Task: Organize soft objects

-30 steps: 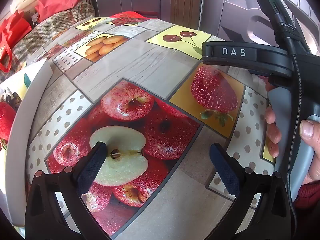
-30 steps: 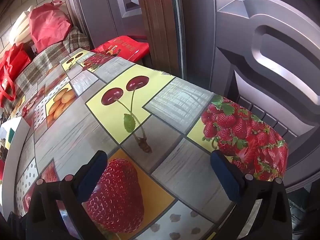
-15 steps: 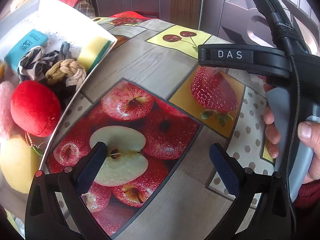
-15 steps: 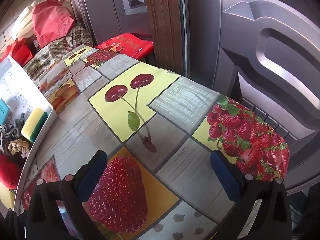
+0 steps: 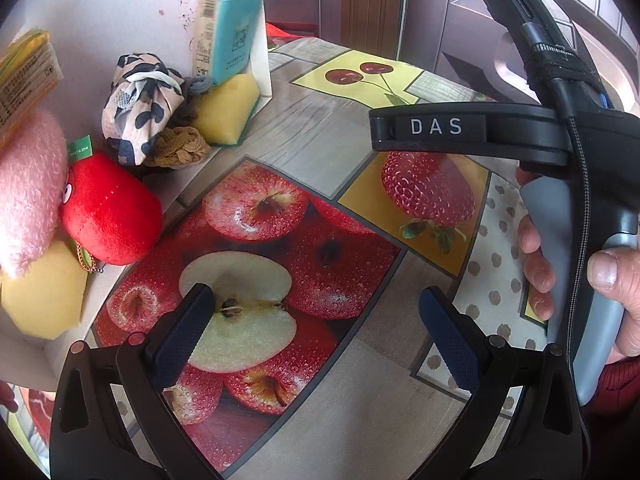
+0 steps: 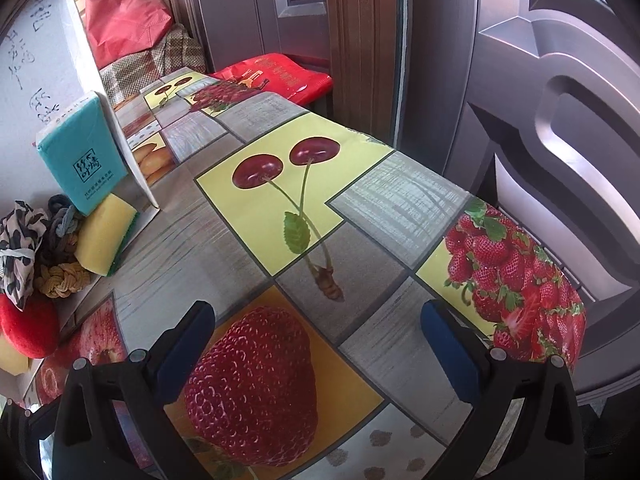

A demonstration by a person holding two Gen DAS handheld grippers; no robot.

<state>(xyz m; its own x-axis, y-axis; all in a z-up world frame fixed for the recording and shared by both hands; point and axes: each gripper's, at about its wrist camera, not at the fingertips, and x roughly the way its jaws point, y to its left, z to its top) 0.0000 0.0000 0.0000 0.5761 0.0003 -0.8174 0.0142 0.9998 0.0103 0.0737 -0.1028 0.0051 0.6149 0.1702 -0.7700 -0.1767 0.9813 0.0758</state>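
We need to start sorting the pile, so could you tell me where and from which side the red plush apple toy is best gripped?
Grip the red plush apple toy across its rounded lower body, coming from its right, over the open tablecloth. That end juts clear; the pink fluffy toy presses its other side.

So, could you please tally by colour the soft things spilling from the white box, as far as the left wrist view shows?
Yellow: 2, a sponge and a sponge
Red: 1, plush toy
Pink: 1, fluffy item
Teal: 1, tissue pack
Spotted: 1, cloth bundle
Tan: 1, knotted rope
Total: 7
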